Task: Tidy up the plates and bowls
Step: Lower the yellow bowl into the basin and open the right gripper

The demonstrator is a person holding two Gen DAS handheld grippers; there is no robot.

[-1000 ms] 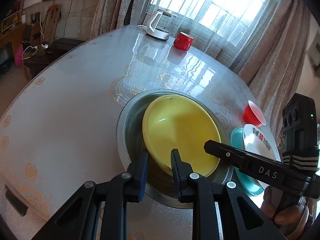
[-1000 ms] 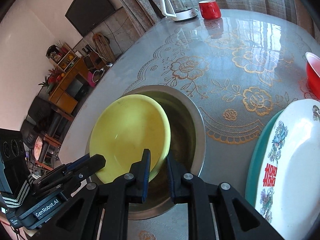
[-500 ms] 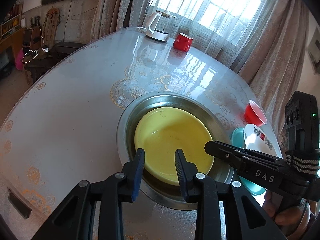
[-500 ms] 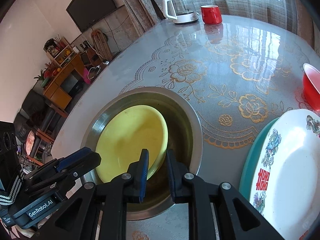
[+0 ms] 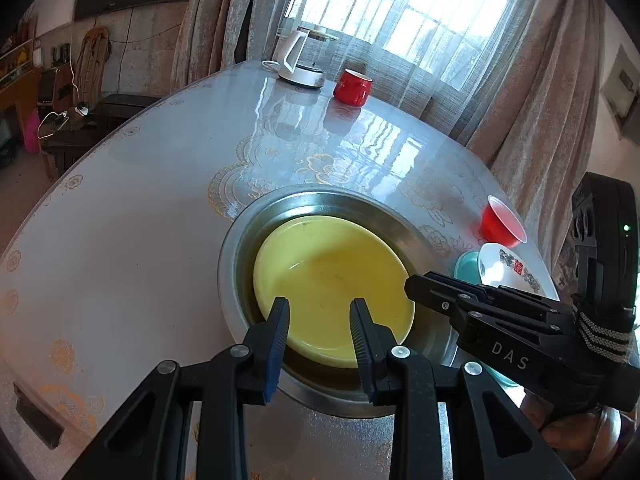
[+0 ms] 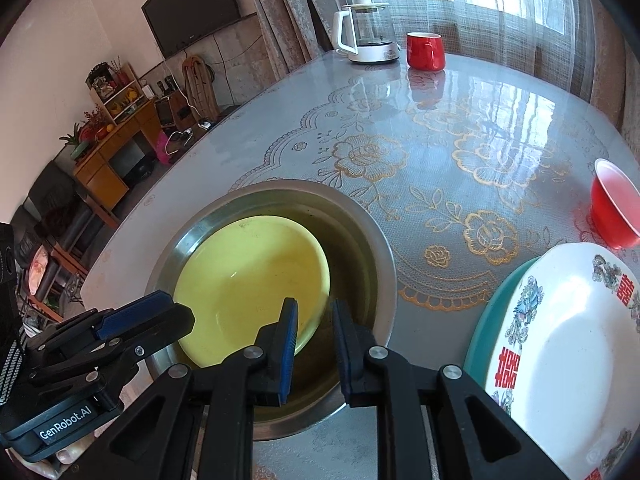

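A yellow plate lies flat inside a round steel basin on the table; both also show in the right wrist view, plate and basin. My left gripper is open and empty above the plate's near rim. My right gripper is open and empty at the plate's right edge. A white patterned plate lies on a teal plate to the right, beside a red bowl.
A white kettle and a red mug stand at the far side of the table. The table's edge curves off to the left, with furniture beyond it.
The yellow plate went from tilted and held to lying flat in the basin. Both grippers opened and drew back from it.
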